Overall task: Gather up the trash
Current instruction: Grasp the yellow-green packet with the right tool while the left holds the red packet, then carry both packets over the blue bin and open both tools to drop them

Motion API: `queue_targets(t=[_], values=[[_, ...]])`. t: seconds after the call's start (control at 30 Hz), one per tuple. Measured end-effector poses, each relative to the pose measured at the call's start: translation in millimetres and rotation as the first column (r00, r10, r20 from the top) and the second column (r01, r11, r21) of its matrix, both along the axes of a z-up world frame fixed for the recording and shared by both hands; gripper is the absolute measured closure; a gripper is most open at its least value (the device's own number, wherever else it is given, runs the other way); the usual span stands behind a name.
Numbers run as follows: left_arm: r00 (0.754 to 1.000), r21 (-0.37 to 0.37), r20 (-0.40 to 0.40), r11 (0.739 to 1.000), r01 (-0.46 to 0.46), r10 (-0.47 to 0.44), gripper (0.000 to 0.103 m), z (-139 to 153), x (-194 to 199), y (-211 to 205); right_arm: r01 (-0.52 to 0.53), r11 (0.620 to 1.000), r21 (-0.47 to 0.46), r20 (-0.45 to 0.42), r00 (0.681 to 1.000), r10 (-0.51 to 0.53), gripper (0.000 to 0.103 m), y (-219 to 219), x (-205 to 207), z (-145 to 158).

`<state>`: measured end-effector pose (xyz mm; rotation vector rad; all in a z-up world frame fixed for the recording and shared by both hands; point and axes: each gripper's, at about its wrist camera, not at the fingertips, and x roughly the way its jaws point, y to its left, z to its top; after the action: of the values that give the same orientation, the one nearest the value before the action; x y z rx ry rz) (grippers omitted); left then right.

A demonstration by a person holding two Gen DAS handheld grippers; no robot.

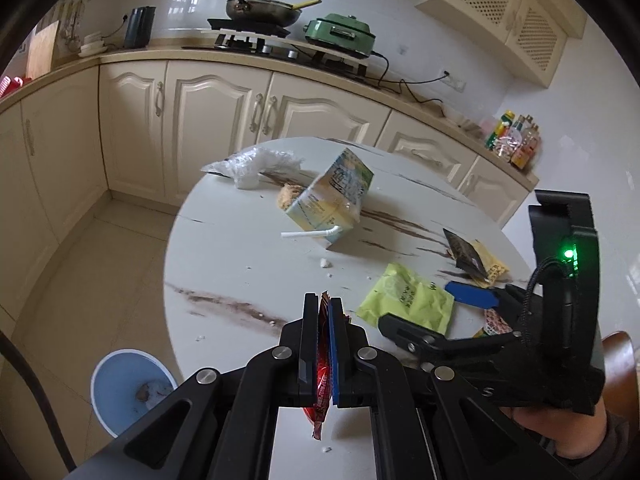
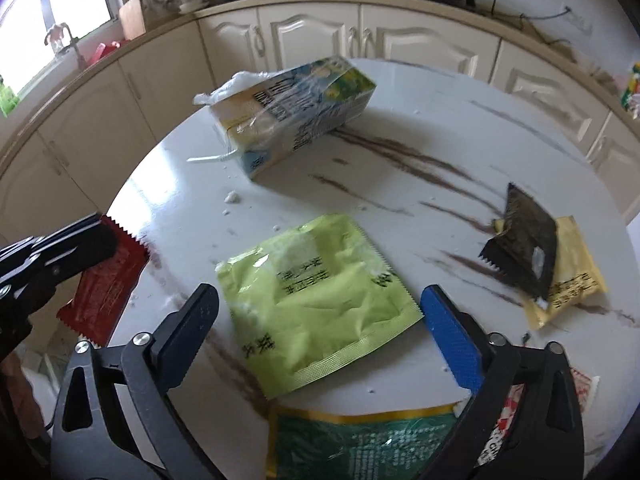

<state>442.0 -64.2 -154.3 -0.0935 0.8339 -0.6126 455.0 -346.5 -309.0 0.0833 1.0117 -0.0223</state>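
Red wrapper clamped in left hand-held gripper, above the surface edge, near blue bin. Green wrapper lies flat on the surface between the spread fingers of right hand-held gripper. Likely light, crinkly, slippery film; pinch an edge.

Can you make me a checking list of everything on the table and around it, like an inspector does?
Surface: round white marbled table, crumbs scattered on it.
Job's things: red wrapper; lime-green wrapper; drink carton lying tilted, with a straw; black packet on a yellow packet; dark green wrapper; plastic bag; blue bin on the floor.
Clutter: nothing seen.
Grippers: left gripper clamps the red wrapper; right gripper open around the lime-green wrapper.
Cables: cord on the counter.
Surroundings: stove, pan, cabinets.
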Motion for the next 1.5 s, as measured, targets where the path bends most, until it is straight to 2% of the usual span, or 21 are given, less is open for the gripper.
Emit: queue_targets(t=[0.1, 0.13, 0.17, 0.2, 0.27, 0.33, 0.5, 0.67, 0.83, 0.97, 1.03, 1.1, 1.2, 1.33, 1.5], values=[[1.0, -0.009, -0.009, 1.0, 0.007, -0.007, 0.103, -3, 0, -2, 0.001, 1.0, -0.03, 0.011, 1.0, -0.001, 0.027, 0, -4, 2], [1.0, -0.015, -0.013, 1.0, 0.011, -0.011, 0.103, -2, 0, -2, -0.005, 0.999, -0.036, 0.015, 1.0, 0.005, 0.042, 0, -6, 4], [1.0, -0.018, -0.015, 1.0, 0.012, -0.012, 0.103, -4, 0, -3, -0.012, 0.999, -0.034, 0.023, 1.0, 0.013, 0.051, 0, -9, 6], [1.0, -0.021, -0.017, 1.0, 0.016, -0.017, 0.103, -4, 0, -3, -0.015, 0.999, -0.036, 0.027, 1.0, 0.016, 0.067, 0, -10, 9], [1.0, -0.025, -0.018, 0.999, 0.023, -0.024, 0.103, -5, -2, -6, -0.025, 0.999, -0.039, 0.028, 0.999, 0.027, 0.074, 0, -13, 10], [0.999, -0.033, -0.016, 0.999, 0.027, -0.028, 0.103, -4, -4, -7, -0.031, 0.999, -0.035, 0.03, 0.999, 0.033, 0.095, 1, -15, 12], [1.0, -0.068, 0.001, 0.997, 0.028, -0.028, 0.102, 3, -11, 1, -0.021, 0.999, -0.03, 0.07, 0.997, 0.023, 0.096, 3, -25, 20], [0.999, -0.112, 0.036, 0.994, 0.006, -0.002, 0.102, 18, -19, 29, -0.03, 0.999, -0.04, 0.188, 0.981, 0.037, 0.096, 19, -40, 59], [0.992, -0.131, 0.087, 0.988, -0.078, 0.09, 0.102, 26, -34, 88, -0.167, 0.984, -0.058, 0.271, 0.946, 0.176, 0.096, 86, -43, 94], [0.969, -0.101, 0.099, 0.971, -0.217, 0.227, 0.102, 17, -43, 163, -0.305, 0.951, -0.053, 0.282, 0.909, 0.307, 0.096, 153, -29, 93], [0.95, -0.068, 0.08, 0.953, -0.296, 0.301, 0.102, 4, -42, 199, -0.379, 0.925, -0.036, 0.266, 0.888, 0.374, 0.096, 191, -17, 79], [0.939, -0.033, 0.061, 0.941, -0.337, 0.338, 0.102, -13, -40, 224, -0.431, 0.902, -0.024, 0.244, 0.873, 0.423, 0.096, 219, -4, 63], [0.922, 0.018, -0.014, 0.922, -0.387, 0.387, 0.102, -54, -25, 257, -0.495, 0.869, -0.006, 0.174, 0.855, 0.489, 0.096, 261, 22, 18], [0.9, 0.078, -0.114, 0.907, -0.414, 0.421, 0.102, -121, 8, 278, -0.499, 0.865, 0.044, 0.03, 0.867, 0.498, 0.096, 294, 60, -63], [0.883, 0.105, -0.233, 0.913, -0.393, 0.407, 0.102, -218, 60, 283, -0.464, 0.876, 0.129, -0.158, 0.863, 0.48, 0.095, 304, 101, -170]])
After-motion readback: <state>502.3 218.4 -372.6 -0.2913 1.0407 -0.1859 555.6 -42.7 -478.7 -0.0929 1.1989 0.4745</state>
